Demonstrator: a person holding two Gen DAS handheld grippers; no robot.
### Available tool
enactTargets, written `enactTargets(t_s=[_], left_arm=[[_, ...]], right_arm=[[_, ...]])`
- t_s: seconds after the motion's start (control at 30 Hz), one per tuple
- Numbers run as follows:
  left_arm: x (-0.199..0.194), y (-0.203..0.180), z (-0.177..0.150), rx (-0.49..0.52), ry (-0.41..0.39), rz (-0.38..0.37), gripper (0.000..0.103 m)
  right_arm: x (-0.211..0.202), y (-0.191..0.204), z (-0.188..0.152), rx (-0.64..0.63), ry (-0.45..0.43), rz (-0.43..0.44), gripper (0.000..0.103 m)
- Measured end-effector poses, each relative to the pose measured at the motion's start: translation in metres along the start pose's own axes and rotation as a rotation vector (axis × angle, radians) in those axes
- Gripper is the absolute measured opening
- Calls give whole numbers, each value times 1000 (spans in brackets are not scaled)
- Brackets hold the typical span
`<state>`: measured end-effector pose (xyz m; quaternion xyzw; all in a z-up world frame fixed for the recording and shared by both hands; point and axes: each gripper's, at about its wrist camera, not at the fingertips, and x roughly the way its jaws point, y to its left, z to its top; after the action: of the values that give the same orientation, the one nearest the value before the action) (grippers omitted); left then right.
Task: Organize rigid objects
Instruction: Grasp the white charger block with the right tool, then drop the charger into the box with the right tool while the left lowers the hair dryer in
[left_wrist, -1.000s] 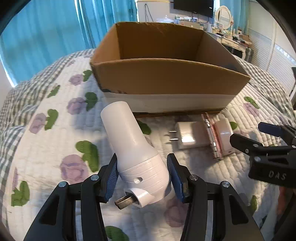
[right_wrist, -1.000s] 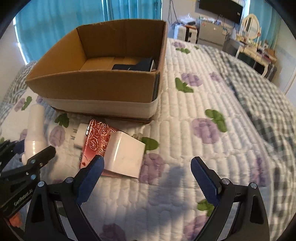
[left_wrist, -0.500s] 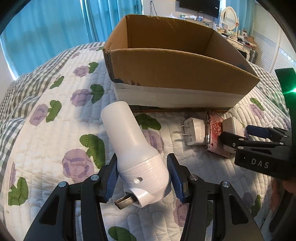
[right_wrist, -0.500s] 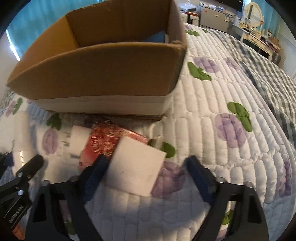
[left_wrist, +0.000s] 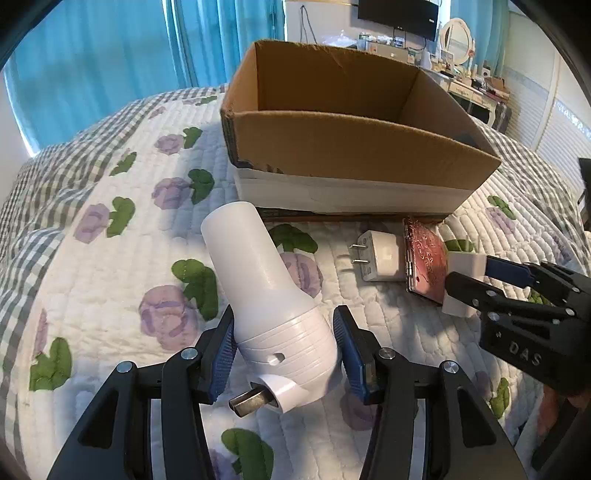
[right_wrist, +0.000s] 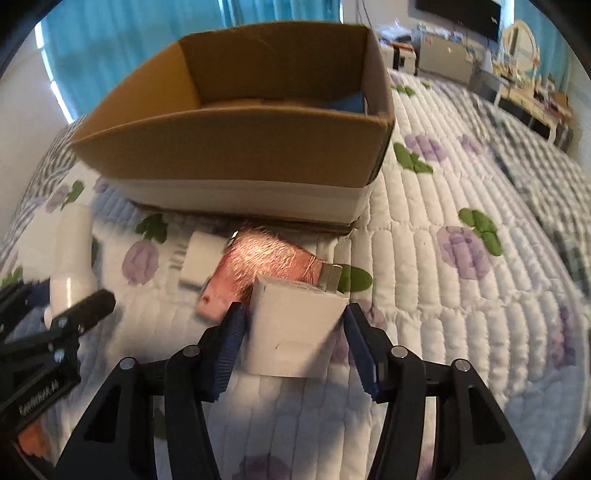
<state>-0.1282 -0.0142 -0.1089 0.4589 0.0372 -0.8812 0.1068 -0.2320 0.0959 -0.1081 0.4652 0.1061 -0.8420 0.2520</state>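
Grip status: left gripper (left_wrist: 284, 354) is clamped on the white plastic bottle-shaped plug-in device (left_wrist: 269, 295), long axis pointing toward the open brown cardboard box (left_wrist: 351, 144). Right gripper (right_wrist: 293, 343) straddles the white rectangular block (right_wrist: 295, 328) lying in front of the box; jaws flank both sides, contact not confirmable. Right gripper is nearer the block.
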Motion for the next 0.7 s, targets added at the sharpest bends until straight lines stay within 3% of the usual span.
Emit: enactTargets(t_s=[0.43, 0.7], left_arm=[[-40, -4, 6, 32, -63, -39, 52], [-83, 4, 57, 4, -181, -45, 52]], right_arm=[[-68, 8, -11, -45, -91, -20, 52], [-120, 11, 27, -86, -194, -26, 52]])
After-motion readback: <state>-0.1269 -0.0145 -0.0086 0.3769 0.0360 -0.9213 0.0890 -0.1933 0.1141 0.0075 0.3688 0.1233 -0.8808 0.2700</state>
